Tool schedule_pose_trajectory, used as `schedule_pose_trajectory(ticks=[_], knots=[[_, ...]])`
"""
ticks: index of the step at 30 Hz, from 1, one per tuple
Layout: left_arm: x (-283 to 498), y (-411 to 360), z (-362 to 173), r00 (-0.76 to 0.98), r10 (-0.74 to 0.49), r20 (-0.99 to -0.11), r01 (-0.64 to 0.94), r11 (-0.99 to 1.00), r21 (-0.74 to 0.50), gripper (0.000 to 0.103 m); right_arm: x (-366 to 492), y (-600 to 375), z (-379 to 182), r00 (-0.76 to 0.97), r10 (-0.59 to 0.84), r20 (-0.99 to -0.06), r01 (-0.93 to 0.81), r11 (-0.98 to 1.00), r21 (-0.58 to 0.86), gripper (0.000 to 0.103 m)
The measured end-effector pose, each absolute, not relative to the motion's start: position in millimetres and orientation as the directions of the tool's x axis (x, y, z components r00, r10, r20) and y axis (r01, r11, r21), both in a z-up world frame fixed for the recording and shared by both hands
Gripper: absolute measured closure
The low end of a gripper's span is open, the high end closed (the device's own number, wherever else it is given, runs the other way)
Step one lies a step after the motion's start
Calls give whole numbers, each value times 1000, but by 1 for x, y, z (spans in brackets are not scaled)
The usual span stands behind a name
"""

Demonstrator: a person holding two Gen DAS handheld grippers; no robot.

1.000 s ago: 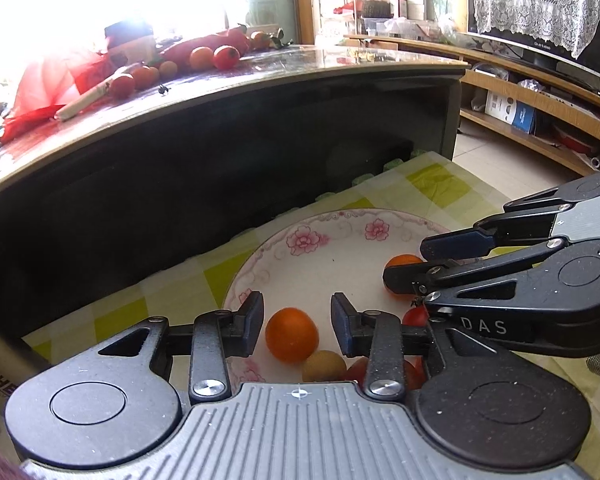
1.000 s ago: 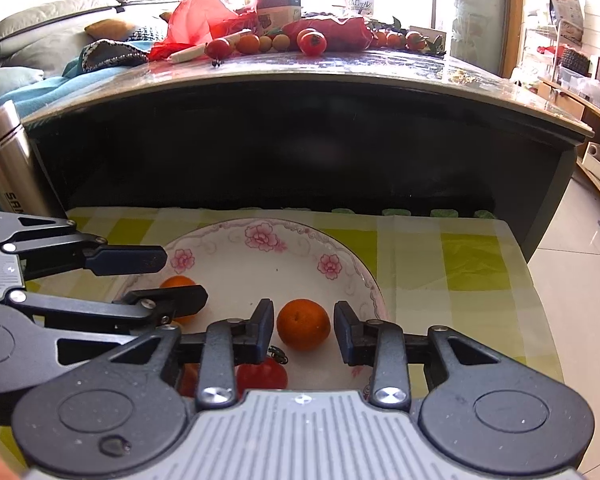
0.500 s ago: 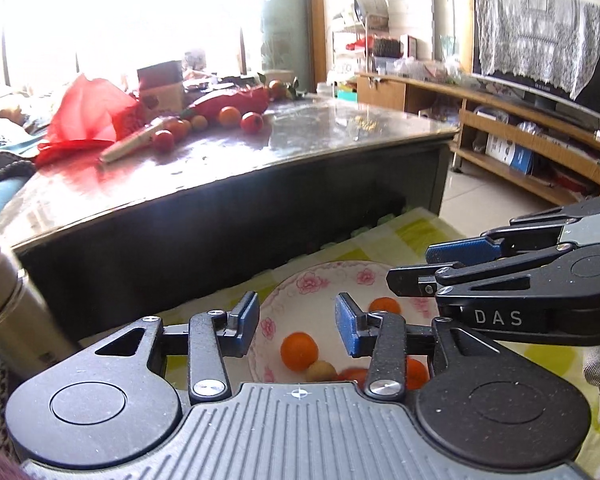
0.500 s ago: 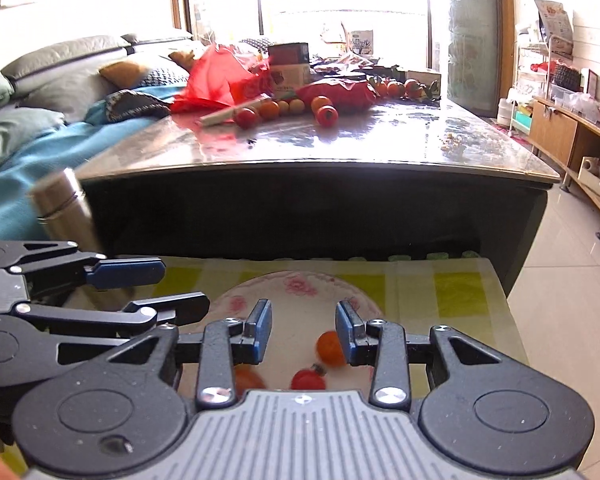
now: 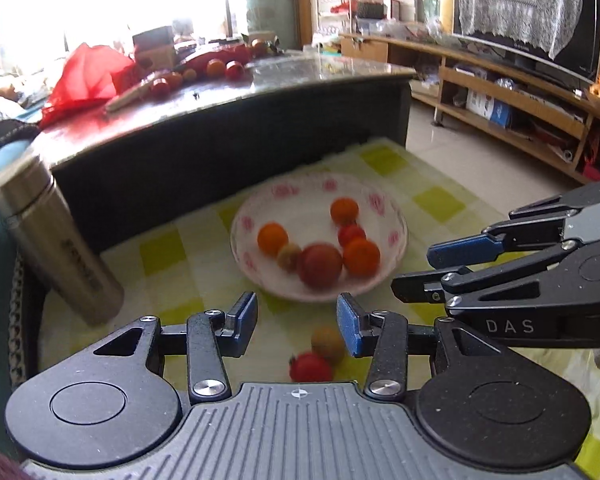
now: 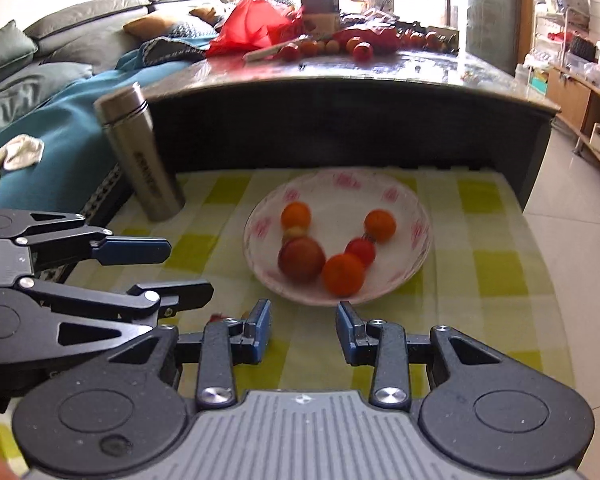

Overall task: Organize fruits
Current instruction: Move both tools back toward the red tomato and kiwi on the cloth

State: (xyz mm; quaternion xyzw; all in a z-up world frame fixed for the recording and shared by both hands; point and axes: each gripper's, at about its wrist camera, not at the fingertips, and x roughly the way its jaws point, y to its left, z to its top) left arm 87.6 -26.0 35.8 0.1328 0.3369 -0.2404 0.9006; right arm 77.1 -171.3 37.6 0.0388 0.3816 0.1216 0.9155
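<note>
Left wrist view: the left tongs (image 5: 296,324) gape empty above the checked cloth (image 5: 168,254); a glossy round plate (image 5: 391,248) with pink flowers holds smooth oranges (image 5: 273,238) and a red fruit (image 5: 321,265).

Right wrist view: the right tongs (image 6: 303,334) hang released near the plate's (image 6: 417,240) front rim; a brushed-steel flask (image 6: 140,152) stands at the tabletop's far left corner.

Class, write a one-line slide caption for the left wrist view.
Open left tongs above two loose fruits on a checked cloth, before a floral plate holding six.
</note>
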Motion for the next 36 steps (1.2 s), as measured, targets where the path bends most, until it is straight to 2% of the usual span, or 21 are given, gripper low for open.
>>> schedule_pose_trajectory(ticks=[9, 16, 23, 36], knots=[[79, -14, 4, 589, -335, -735, 588, 802, 105, 51, 82, -150, 3, 607, 299, -736, -313, 942, 125, 62], [77, -10, -9, 555, -335, -761, 626, 771, 117, 50, 98, -139, -7, 589, 344, -731, -379, 917, 127, 62], [78, -11, -12, 545, -335, -769, 634, 764, 117, 49, 107, -133, -11, 596, 362, -717, -390, 911, 135, 62], [78, -11, -16, 536, -333, -776, 643, 757, 119, 48, 108, -135, -16, 565, 351, -747, -380, 914, 142, 62]])
